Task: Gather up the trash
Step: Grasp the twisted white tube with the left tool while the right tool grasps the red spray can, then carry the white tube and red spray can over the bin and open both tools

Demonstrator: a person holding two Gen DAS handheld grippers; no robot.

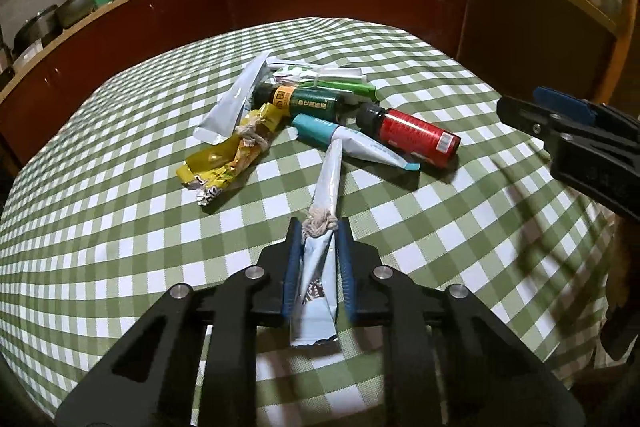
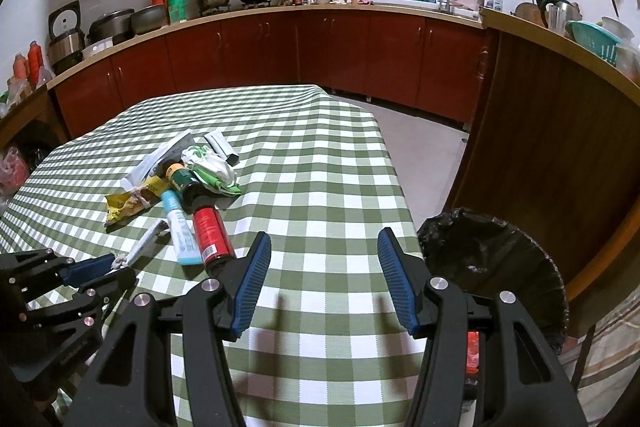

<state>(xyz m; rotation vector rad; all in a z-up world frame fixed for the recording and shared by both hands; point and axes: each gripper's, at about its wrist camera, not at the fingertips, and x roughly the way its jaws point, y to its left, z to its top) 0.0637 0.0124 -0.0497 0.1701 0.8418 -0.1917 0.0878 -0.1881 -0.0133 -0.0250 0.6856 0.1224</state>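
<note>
My left gripper (image 1: 318,227) is shut on a pale blue-white wrapper (image 1: 326,183) tied with string, held low over the green checked table (image 1: 120,227). Beyond it lies a trash pile: a red bottle (image 1: 412,135), a dark green bottle (image 1: 308,103), a teal-and-white tube (image 1: 348,139), a yellow wrapper (image 1: 228,155) and white packets (image 1: 236,99). My right gripper (image 2: 324,247) is open and empty above the table's near right part, with the red bottle (image 2: 210,233) just left of its left finger. The held wrapper (image 2: 146,243) and left gripper (image 2: 100,267) show at left.
A bin lined with a black bag (image 2: 492,267) stands off the table's right edge. Red kitchen cabinets (image 2: 280,47) with pots and bottles on the counter run behind. A wooden counter (image 2: 560,107) stands at the right. The right gripper (image 1: 524,115) shows in the left wrist view.
</note>
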